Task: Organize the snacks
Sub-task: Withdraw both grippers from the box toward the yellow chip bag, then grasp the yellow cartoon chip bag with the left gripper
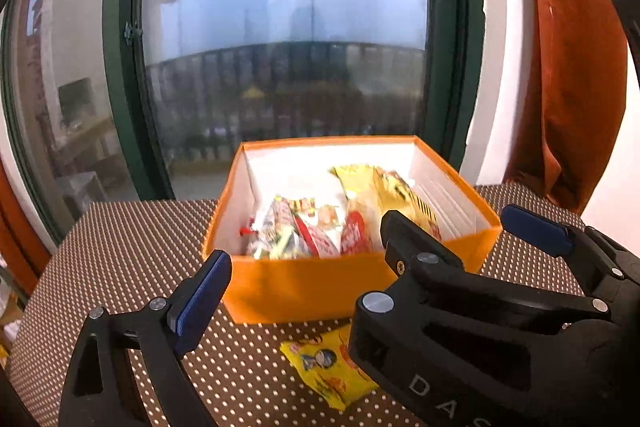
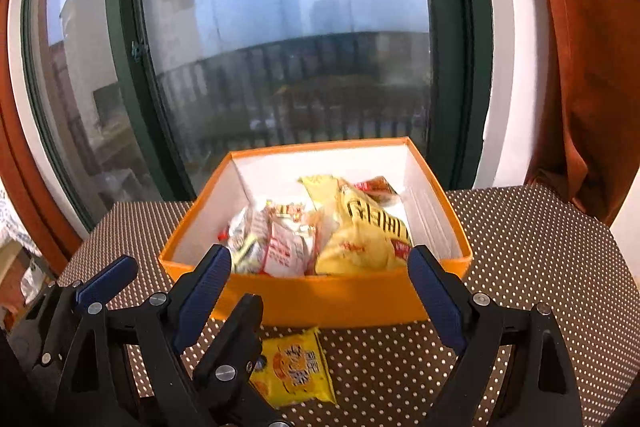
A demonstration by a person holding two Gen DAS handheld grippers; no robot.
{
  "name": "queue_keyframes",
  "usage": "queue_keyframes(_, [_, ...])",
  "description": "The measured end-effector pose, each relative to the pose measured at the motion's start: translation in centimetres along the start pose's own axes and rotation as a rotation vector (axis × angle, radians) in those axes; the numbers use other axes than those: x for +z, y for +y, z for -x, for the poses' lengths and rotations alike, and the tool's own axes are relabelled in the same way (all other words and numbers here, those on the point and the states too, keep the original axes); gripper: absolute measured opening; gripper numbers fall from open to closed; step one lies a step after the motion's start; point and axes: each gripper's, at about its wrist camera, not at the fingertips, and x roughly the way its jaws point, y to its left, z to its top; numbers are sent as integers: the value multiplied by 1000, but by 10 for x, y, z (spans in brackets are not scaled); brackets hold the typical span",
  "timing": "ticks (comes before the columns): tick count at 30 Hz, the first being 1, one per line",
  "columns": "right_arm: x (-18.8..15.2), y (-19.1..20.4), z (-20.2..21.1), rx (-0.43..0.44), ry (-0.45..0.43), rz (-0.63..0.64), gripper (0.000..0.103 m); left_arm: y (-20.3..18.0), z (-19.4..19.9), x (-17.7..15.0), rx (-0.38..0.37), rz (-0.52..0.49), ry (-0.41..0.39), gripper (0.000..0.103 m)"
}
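A dotted table (image 2: 520, 247) holds an orange box (image 2: 320, 301) full of snacks (image 2: 352, 239). Both grippers, left (image 1: 304, 287) and right (image 2: 320, 291), hang wide apart and empty. A yellow packet (image 2: 294, 367) lies just before the box, maybe under their tips.

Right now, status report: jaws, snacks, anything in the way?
Left gripper and right gripper open, both empty. One yellow snack packet on the table in front of the orange box; other snacks inside. Nothing in the way.
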Motion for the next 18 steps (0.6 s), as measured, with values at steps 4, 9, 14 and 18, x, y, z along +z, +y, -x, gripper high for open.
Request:
queue_keyframes(4, [-16,-3,-5,12,12,3,92,2,-8,-17,-15,1,35,97])
queue_keyframes(9, [-35,-9,-17,11,51,-13,92,-3,-21,-36,-19,-3,70,97])
queue_keyframes(14, [-50,-15,-27,-2,74,-11,92,-6,-31,-50,-22,2,103,98])
queue_keyframes(18, [-62,-22,-37,7,108,-18,92,-10,-41,-59,-17,1,135,99])
